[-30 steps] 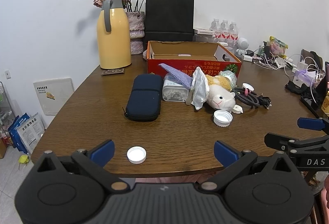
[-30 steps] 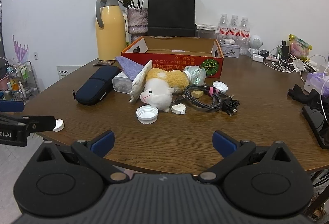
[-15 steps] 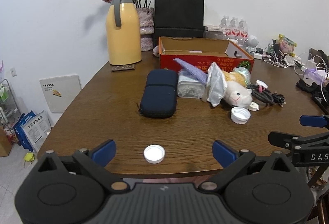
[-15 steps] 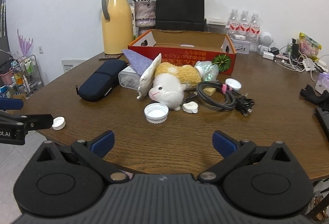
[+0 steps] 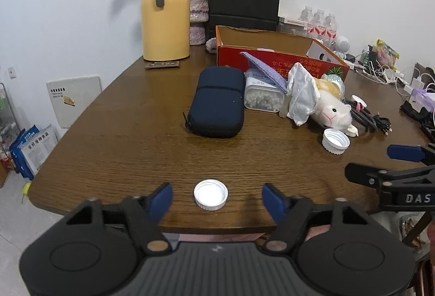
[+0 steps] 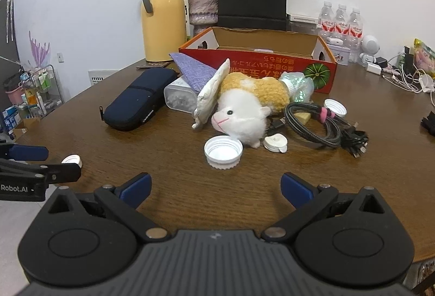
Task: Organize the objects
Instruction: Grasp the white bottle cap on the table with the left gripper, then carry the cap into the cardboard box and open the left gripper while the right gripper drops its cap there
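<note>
— Since a second ago we have brought both grippers in toward the table (image 5: 114,138), and the left gripper (image 5: 217,199) has its jaws just closing in around the small white cap (image 5: 211,194), which sat further ahead of it before.

— Do we touch the cap yet?

— No. In the left wrist view it lies flat near the table's front edge, between the two blue pads, with bare wood on either side. The jaws stand partly open and hold nothing.

— What does the right wrist view give us that the left does not?

— The plush toy's (image 6: 244,111) face, the coiled black cable (image 6: 320,122) in full, and the left gripper from the side with the small cap just behind its tip. The left view shows the right gripper only as a black finger at the edge.

— And the right gripper (image 6: 216,186)?

— Wide open and empty; the larger white cap (image 6: 223,151) lies open side up just ahead of it, centred between the pads, beside the toy.
</note>
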`<state>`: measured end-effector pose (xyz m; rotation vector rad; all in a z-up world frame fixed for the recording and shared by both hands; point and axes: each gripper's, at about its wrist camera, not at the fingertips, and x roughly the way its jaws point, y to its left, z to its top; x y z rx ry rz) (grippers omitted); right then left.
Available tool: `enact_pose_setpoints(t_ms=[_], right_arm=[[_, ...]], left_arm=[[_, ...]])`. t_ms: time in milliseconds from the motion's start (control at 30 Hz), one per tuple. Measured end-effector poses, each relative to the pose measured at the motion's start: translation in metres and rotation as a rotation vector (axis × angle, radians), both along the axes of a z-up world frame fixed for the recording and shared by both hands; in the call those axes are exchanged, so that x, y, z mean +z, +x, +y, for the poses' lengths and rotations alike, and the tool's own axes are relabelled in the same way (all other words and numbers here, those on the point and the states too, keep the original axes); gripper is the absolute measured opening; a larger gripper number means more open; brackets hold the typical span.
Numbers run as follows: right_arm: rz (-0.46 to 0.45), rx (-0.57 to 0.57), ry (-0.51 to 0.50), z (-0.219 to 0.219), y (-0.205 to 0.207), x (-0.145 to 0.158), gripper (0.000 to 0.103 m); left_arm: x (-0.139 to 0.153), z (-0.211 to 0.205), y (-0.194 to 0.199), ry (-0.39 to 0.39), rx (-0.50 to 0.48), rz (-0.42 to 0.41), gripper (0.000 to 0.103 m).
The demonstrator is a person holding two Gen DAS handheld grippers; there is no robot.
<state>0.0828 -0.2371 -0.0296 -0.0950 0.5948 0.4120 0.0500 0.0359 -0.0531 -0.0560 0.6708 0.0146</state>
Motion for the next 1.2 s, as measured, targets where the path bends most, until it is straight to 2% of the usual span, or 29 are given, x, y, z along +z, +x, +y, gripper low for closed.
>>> enact_pose_setpoints(t_ms=[33, 100, 133, 167, 200, 233, 367, 467, 533, 767, 1200], right_arm=[[0.0, -0.002, -0.003, 0.001, 0.003, -0.001, 0.103], [-0.006, -0.002, -0.015, 0.005, 0.009, -0.003, 0.102], [-0.009, 0.001, -0.021, 0.007, 0.012, -0.004, 0.1], [-0.011, 0.004, -0.023, 0.009, 0.015, -0.005, 0.099], [-0.012, 0.006, -0.023, 0.011, 0.019, -0.006, 0.096], [-0.011, 0.008, -0.024, 0.012, 0.023, -0.007, 0.093], [-0.014, 0.012, -0.024, 0.018, 0.036, -0.011, 0.079], [-0.011, 0.014, -0.022, 0.021, 0.042, -0.015, 0.059], [-0.008, 0.026, -0.009, 0.02, 0.045, -0.016, 0.041], [-0.027, 0.037, 0.011, 0.013, 0.039, -0.012, 0.04], [-0.115, 0.017, 0.034, -0.007, 0.035, 0.026, 0.04]], left_arm=[[-0.001, 0.001, 0.002, -0.006, -0.001, 0.005, 0.063], [-0.005, 0.002, 0.006, -0.015, -0.002, 0.019, 0.052], [-0.007, 0.003, 0.009, -0.021, -0.005, 0.029, 0.043], [-0.007, 0.003, 0.01, -0.019, -0.004, 0.021, 0.04], [-0.007, 0.004, 0.011, -0.022, -0.004, 0.021, 0.031], [-0.007, 0.004, 0.012, -0.03, -0.006, 0.019, 0.027], [-0.007, 0.004, 0.018, -0.03, -0.015, 0.014, 0.027], [-0.006, 0.003, 0.022, -0.027, -0.015, 0.014, 0.027], [-0.006, 0.003, 0.025, -0.027, -0.015, 0.014, 0.027], [0.0, -0.001, 0.03, -0.025, -0.025, -0.001, 0.027], [0.046, -0.028, 0.055, -0.012, -0.085, -0.116, 0.027]])
